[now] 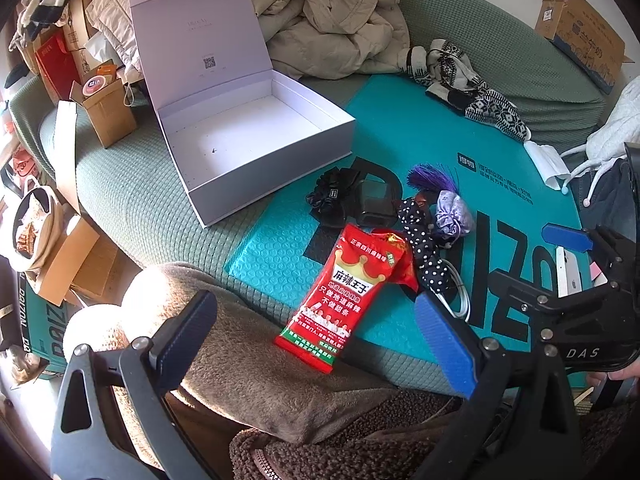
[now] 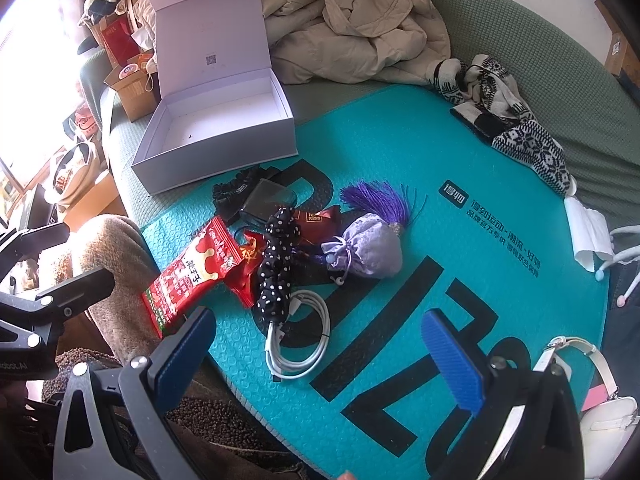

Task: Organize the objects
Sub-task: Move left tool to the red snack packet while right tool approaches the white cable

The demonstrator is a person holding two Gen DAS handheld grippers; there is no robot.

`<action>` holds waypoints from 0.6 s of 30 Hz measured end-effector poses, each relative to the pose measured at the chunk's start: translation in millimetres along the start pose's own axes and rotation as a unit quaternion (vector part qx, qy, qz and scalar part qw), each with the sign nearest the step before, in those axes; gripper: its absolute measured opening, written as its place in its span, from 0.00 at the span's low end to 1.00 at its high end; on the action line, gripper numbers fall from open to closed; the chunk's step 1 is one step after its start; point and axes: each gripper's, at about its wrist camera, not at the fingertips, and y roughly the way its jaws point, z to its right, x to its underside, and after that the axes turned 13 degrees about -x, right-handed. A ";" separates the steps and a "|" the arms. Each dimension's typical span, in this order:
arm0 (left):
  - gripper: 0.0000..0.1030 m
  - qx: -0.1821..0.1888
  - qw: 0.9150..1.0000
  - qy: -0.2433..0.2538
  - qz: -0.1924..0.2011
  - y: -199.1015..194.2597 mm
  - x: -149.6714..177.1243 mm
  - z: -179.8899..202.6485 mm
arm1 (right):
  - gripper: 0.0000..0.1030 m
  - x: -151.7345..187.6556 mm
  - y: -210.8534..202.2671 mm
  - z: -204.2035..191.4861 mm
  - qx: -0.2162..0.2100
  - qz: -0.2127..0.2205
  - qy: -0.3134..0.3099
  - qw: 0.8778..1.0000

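The small things you have to sort lie in one heap near the middle of the teal mailer [image 2: 400,152], which is spread on the green sofa cushion [image 1: 132,192]: a red snack packet [image 2: 192,268] at the mailer's near-left edge, half off it onto a brown blanket [image 1: 240,340], a polka-dot scrunchie [image 2: 276,264] across it, a coiled white cable [image 2: 300,340] just beside the scrunchie, a lilac sachet [image 2: 366,254] with a purple tassel, and a black scrunchie [image 2: 232,194] touching a dark glossy case [image 2: 268,200]. The open white box [image 2: 216,120] sits empty at the mailer's far-left corner, lid upright. Your left gripper [image 1: 320,332] is spread wide and holds nothing, poised over the packet's lower end; your right gripper [image 2: 320,352] is equally wide and empty, above the cable. The heap overlaps, so a pinch on the scrunchie could drag the cable or the packet along, and the packet's slick film may slide out of the pads. The loose cable coil could unwind if you catch a single loop. The box lid could tip if you nudge it. A small dark-red sachet [image 2: 316,216] under the scrunchie is mostly hidden, the dark case is hard to identify, and a white bag [image 2: 600,412] at the right is cut off.
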 end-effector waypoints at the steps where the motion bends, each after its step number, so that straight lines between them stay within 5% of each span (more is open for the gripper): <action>1: 0.96 0.001 1.000 0.001 -0.002 1.2 1.0 0.0 | 0.99 1.0 0.3 0.6 0.000 0.000 0.001 1.000; 18: 0.96 0.037 0.999 0.011 -0.034 28.4 16.4 8.5 | 0.99 23.3 29.6 13.2 -0.050 -0.031 0.007 0.998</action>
